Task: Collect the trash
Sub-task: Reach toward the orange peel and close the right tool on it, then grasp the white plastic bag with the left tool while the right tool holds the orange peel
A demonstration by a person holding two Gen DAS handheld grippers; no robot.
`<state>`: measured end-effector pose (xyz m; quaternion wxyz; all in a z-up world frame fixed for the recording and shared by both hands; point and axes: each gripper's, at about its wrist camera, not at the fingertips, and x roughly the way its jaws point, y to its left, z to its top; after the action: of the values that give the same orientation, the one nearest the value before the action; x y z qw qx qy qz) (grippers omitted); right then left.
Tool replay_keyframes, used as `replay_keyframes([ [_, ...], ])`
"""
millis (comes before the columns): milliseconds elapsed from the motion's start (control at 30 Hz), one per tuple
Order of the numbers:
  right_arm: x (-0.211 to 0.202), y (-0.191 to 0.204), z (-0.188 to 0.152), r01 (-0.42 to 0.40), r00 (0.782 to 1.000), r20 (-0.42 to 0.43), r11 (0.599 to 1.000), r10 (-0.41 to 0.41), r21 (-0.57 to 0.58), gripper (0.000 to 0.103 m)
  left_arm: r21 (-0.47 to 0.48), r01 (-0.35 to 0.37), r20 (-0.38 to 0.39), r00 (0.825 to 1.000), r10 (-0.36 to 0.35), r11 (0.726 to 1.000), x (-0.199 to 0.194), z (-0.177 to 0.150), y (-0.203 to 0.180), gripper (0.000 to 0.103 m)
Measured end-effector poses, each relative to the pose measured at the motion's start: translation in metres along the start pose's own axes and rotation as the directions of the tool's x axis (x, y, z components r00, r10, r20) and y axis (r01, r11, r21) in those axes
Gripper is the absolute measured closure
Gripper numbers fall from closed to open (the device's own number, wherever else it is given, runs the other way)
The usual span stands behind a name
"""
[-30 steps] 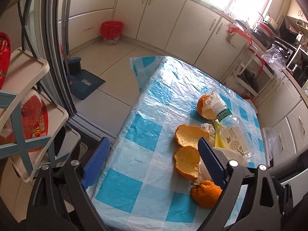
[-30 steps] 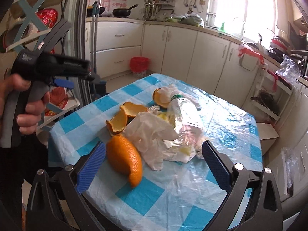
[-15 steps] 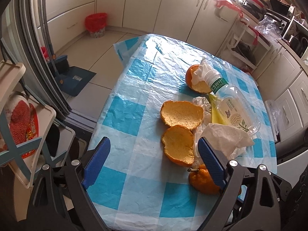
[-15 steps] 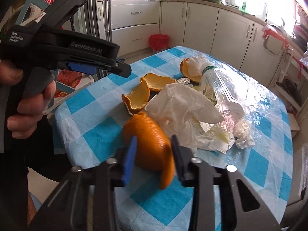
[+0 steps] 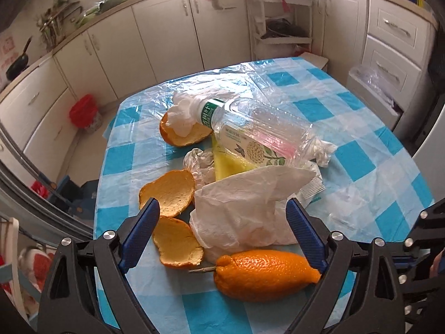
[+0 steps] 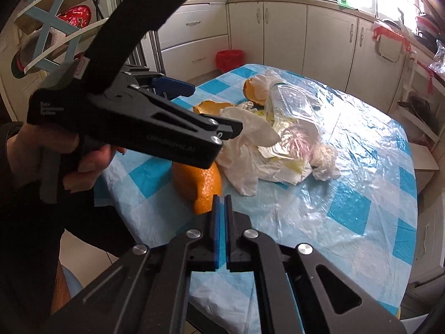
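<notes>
Orange peel half-hidden behind left hand-held gripper

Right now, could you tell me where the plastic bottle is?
In the left wrist view the plastic bottle lies on its side mid-table, its neck on the far orange peel, behind the white tissue.

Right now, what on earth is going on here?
A person holds a gripper in each hand over a littered table. The right gripper has just closed beside the tip of the orange peel; whether it pinches it is unclear. The left gripper hangs open over a tissue, peels and a plastic bottle.
</notes>
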<state>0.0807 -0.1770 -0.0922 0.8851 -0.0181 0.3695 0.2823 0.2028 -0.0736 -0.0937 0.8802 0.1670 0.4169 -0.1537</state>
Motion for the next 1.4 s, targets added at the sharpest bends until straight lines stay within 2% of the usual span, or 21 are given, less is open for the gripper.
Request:
replay_keyframes([
  [33, -0.002, -0.001, -0.001, 0.002, 1.000, 0.007, 1.000, -0.002, 0.004, 0.095, 0.021, -0.018, -0.018, 1.000, 0.019, 1.000, 0.006, 0.000, -0.004, 0.023],
  [67, -0.003, -0.002, 0.000, 0.004, 1.000, 0.015, 1.000, -0.004, 0.006, 0.078, 0.035, -0.026, -0.040, 0.999, 0.028, 0.999, 0.012, -0.001, -0.005, 0.045],
  [100, -0.004, -0.002, 0.001, 0.010, 0.999, 0.030, 1.000, -0.010, 0.007, 0.067, 0.043, -0.019, -0.081, 0.996, 0.022, 0.999, 0.020, -0.003, -0.005, 0.071],
  [133, -0.006, -0.002, 0.003, 0.015, 0.999, 0.049, 1.000, -0.015, 0.008, 0.051, 0.031, 0.009, -0.109, 0.994, -0.005, 0.999, 0.026, -0.004, -0.004, 0.084],
  [167, -0.007, -0.001, 0.005, 0.007, 0.998, 0.057, 1.000, -0.008, 0.006, 0.049, 0.010, 0.039, -0.126, 0.991, -0.037, 0.999, 0.027, -0.005, -0.001, 0.097],
  [233, -0.005, 0.000, 0.009, 0.002, 0.998, 0.059, 1.000, -0.002, 0.000, 0.049, 0.000, 0.053, -0.103, 0.993, -0.053, 0.999, 0.019, -0.006, 0.002, 0.099],
  [300, 0.001, 0.003, 0.012, -0.007, 0.999, 0.053, 1.000, 0.008, -0.005, 0.049, -0.035, 0.100, -0.085, 0.991, -0.103, 0.994, 0.008, -0.004, 0.010, 0.100],
  [467, 0.016, 0.019, 0.019, -0.015, 0.999, 0.045, 0.999, 0.017, -0.037, 0.046, -0.166, 0.234, -0.034, 0.970, -0.242, 0.958, -0.012, -0.004, 0.037, 0.101],
  [533, 0.022, 0.022, 0.022, -0.008, 0.999, 0.042, 0.999, 0.009, -0.042, 0.046, -0.227, 0.278, 0.010, 0.959, -0.283, 0.934, -0.022, -0.004, 0.051, 0.101],
  [667, 0.035, 0.026, 0.029, -0.003, 0.999, 0.038, 1.000, 0.004, -0.030, 0.046, -0.360, 0.385, 0.129, 0.922, -0.364, 0.849, -0.039, -0.005, 0.086, 0.101],
  [733, 0.041, 0.027, 0.032, -0.001, 0.999, 0.035, 1.000, 0.002, -0.029, 0.046, -0.394, 0.419, 0.167, 0.908, -0.385, 0.818, -0.044, -0.006, 0.097, 0.101],
  [767, 0.045, 0.028, 0.033, 0.003, 1.000, 0.030, 1.000, -0.002, -0.031, 0.046, -0.401, 0.426, 0.177, 0.905, -0.388, 0.811, -0.045, -0.006, 0.099, 0.101],
  [900, 0.055, 0.029, 0.032, 0.016, 1.000, -0.011, 0.999, -0.017, -0.049, 0.052, -0.403, 0.433, 0.207, 0.901, -0.381, 0.806, -0.047, -0.005, 0.101, 0.101],
  [1033, 0.058, 0.035, 0.030, 0.008, 1.000, -0.016, 0.998, -0.010, -0.069, 0.057, -0.423, 0.433, 0.207, 0.901, -0.381, 0.796, -0.044, -0.005, 0.104, 0.101],
  [1100, 0.058, 0.035, 0.029, -0.029, 0.999, -0.025, 0.998, 0.028, -0.058, 0.065, -0.430, 0.429, 0.205, 0.903, -0.377, 0.795, -0.043, -0.005, 0.105, 0.101],
  [1167, 0.056, 0.037, 0.028, -0.044, 0.999, -0.022, 0.997, 0.042, -0.065, 0.073, -0.431, 0.426, 0.209, 0.905, -0.371, 0.796, -0.043, -0.005, 0.105, 0.101],
  [1267, 0.050, 0.043, 0.027, -0.051, 0.999, -0.012, 0.995, 0.050, -0.089, 0.080, -0.428, 0.428, 0.221, 0.904, -0.367, 0.796, -0.049, -0.005, 0.106, 0.101],
  [1400, 0.033, 0.049, 0.025, -0.079, 0.996, 0.023, 0.992, 0.082, -0.096, 0.081, -0.427, 0.431, 0.237, 0.902, -0.362, 0.795, -0.056, -0.007, 0.109, 0.101],
])
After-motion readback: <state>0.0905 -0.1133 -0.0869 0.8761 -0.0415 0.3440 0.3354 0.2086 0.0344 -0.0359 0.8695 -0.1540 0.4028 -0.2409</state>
